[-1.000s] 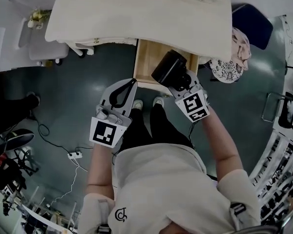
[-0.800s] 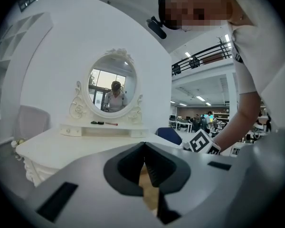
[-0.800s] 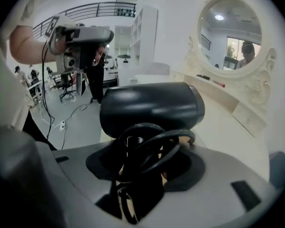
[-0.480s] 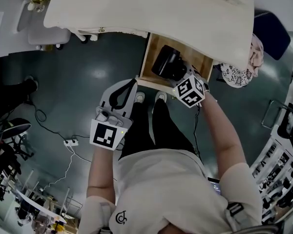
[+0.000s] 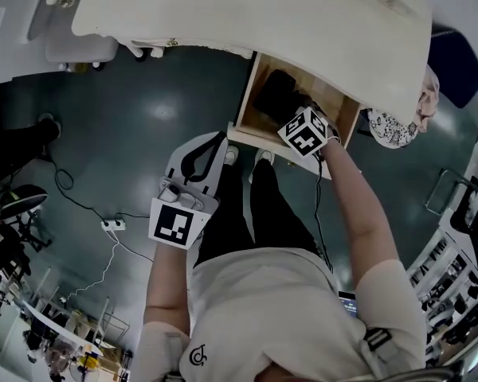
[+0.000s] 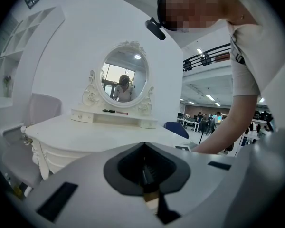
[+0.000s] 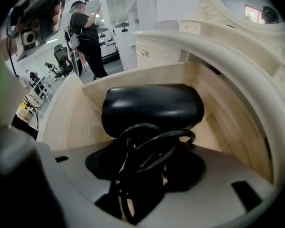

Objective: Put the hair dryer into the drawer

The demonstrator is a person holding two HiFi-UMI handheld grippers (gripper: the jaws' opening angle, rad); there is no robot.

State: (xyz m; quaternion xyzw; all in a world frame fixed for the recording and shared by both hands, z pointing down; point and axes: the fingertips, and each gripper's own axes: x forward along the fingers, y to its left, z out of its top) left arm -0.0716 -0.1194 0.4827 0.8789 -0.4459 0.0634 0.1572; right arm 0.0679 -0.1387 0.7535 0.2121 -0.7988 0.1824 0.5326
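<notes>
The black hair dryer (image 5: pixel 274 94) hangs low inside the open wooden drawer (image 5: pixel 255 126) under the white dressing table (image 5: pixel 247 14). My right gripper (image 5: pixel 291 111) points steeply down into the drawer and is shut on the dryer's handle. In the right gripper view the dryer's body (image 7: pixel 152 107) fills the middle, its coiled cord (image 7: pixel 149 148) bunched at the right gripper (image 7: pixel 147 144), with the drawer's floor and walls (image 7: pixel 69 120) around it. My left gripper (image 5: pixel 210 138) is held in front of the drawer, shut and empty. In its own view the left gripper (image 6: pixel 143 151) faces the table.
An oval mirror (image 6: pixel 124 80) stands on the dressing table (image 6: pixel 104 139). A padded stool (image 5: pixel 80 50) is at the table's left. Patterned cloth (image 5: pixel 390 127) lies right of the drawer. A power strip (image 5: pixel 111 227) and cable lie on the floor. The person's feet (image 5: pixel 231 156) are below the drawer front.
My right gripper has tipped downward and lowered the hair dryer from above the drawer's front edge into the drawer. The left gripper has sunk a little.
</notes>
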